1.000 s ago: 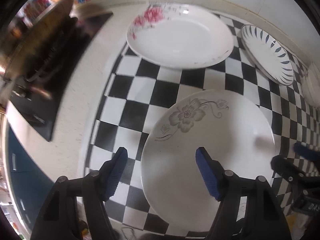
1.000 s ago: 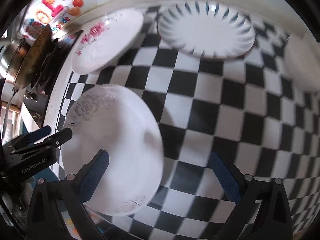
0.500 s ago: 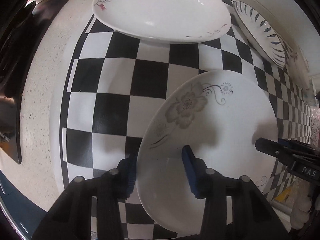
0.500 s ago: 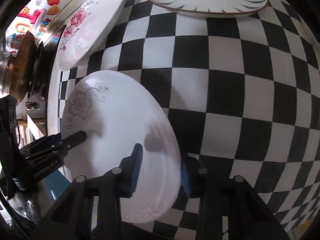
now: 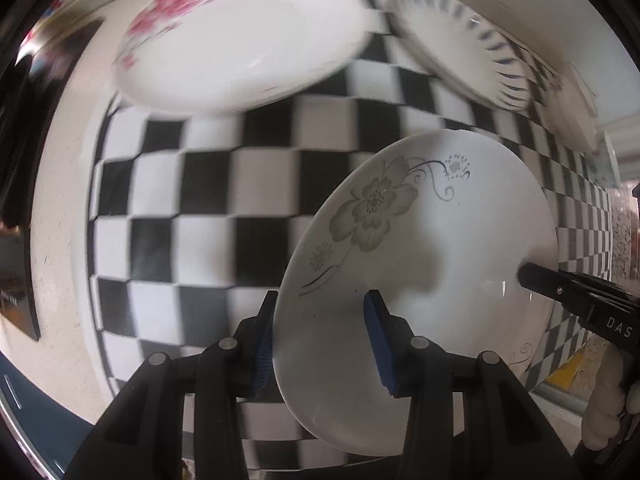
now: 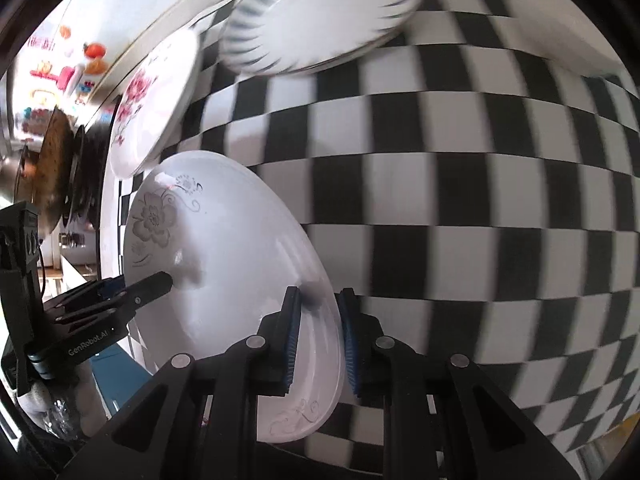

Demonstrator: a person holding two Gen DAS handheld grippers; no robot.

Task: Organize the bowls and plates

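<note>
Both grippers are clamping one thing: the round white ceramic plate with a grey flower print [image 5: 424, 264], which is sitting at the near left of the black-and-white checkered mat [image 5: 192, 208]. The left gripper [image 5: 324, 340] is pinching the plate's left rim between narrow jaws, one pad under and one on top. The right gripper [image 6: 318, 336] is closing on the opposite rim, which is already between its pads. Gripping two opposite edges probably keeps a wide, slippery plate level while it is being carried to a stack.

Three plates are clearly showing: the held one, a white plate with pink flowers [image 5: 240, 40] at the far left, and a white plate with dark blue rim strokes [image 6: 320, 16] farther right. A pale dish [image 5: 572, 120] at the far right is too blurred to identify.
</note>
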